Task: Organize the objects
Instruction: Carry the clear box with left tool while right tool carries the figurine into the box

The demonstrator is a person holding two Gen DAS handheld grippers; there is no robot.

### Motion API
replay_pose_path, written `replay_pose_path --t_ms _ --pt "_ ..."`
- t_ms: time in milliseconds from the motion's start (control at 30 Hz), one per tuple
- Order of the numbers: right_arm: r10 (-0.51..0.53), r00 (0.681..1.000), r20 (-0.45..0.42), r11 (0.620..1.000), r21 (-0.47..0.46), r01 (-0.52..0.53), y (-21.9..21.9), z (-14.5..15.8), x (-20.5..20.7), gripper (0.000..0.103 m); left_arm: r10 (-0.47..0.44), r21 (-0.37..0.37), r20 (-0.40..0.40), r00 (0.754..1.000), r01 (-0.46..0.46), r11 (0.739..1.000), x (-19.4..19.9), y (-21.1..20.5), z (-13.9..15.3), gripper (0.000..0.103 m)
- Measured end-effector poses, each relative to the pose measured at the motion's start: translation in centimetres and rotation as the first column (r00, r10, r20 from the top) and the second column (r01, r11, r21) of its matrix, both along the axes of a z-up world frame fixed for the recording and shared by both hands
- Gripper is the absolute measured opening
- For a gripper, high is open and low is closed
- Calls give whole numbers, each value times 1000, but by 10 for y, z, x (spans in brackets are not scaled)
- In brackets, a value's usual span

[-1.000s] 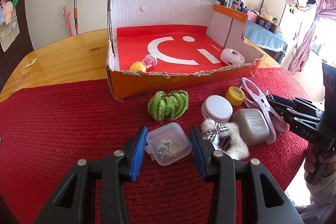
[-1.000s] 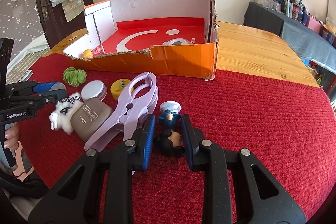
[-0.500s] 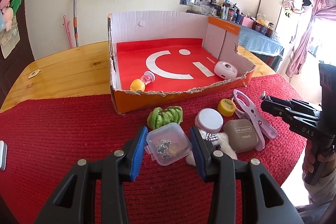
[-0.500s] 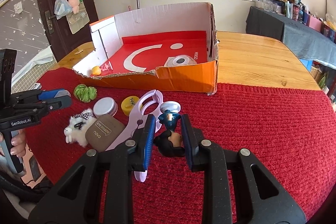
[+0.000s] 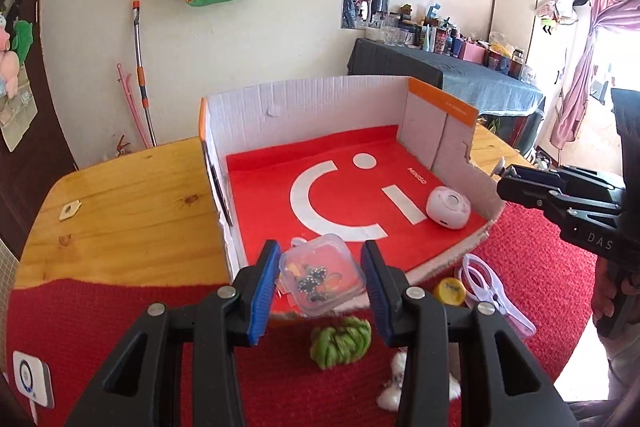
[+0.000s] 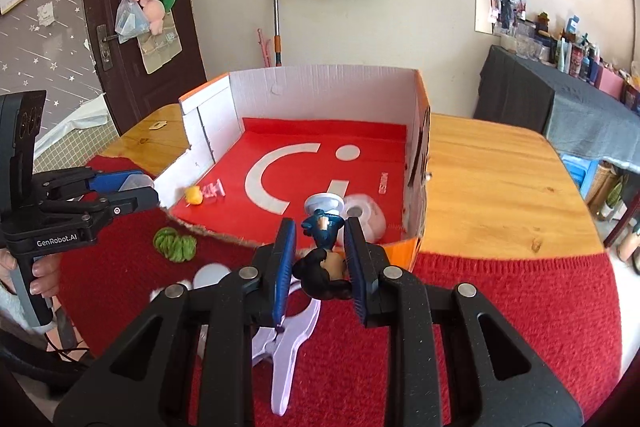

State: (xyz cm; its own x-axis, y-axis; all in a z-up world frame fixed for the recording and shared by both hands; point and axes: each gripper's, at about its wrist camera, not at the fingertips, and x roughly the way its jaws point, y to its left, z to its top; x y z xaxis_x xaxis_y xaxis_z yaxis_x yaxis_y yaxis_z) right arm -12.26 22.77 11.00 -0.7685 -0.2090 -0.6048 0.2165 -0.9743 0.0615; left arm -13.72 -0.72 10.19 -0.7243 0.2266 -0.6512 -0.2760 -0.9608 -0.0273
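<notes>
My left gripper (image 5: 320, 279) is shut on a small clear plastic box (image 5: 322, 277) of beads, held in the air over the near edge of the open cardboard box (image 5: 304, 99). My right gripper (image 6: 320, 259) is shut on a dark-haired figurine (image 6: 324, 259) with a blue body and white base, held above the same box's front edge (image 6: 400, 245). Inside the box lie a white round device (image 5: 448, 207), a yellow ball (image 6: 193, 195) and a small clear item (image 6: 214, 190).
On the red knitted mat (image 5: 120, 307) lie a green scrunchie (image 5: 340, 341), a yellow cap (image 5: 450, 290), a lilac clip (image 5: 496, 295), a white fluffy item (image 5: 396, 379) and a white round tin (image 6: 210, 275). The wooden table (image 6: 500, 187) extends behind and beside the box.
Both grippers have lifted their objects off the mat and moved forward to the box's near edge. The left one carries the clear box, the right one the figurine.
</notes>
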Motion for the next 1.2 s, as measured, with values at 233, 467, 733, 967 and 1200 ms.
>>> replay_pose_path --t_ms 233,467,733,967,1200 --pt "6 995 97 994 110 -17 -13 -2 -79 24 21 -76 58 998 -16 997 -64 8 -5 44" --pt "-17 977 213 974 223 -31 -26 -25 -128 24 43 -129 139 989 -25 991 -104 13 -28 44" --pt "-42 946 320 964 262 -46 -24 -49 -150 24 54 -163 213 976 -18 986 -125 15 -47 44" --pt "-49 925 376 960 273 -61 -22 -63 -160 24 57 -196 233 971 -11 981 -128 15 -52 44" --pt "-54 919 391 963 265 -56 -17 -68 -161 24 65 -241 217 974 -11 971 -126 23 -55 44"
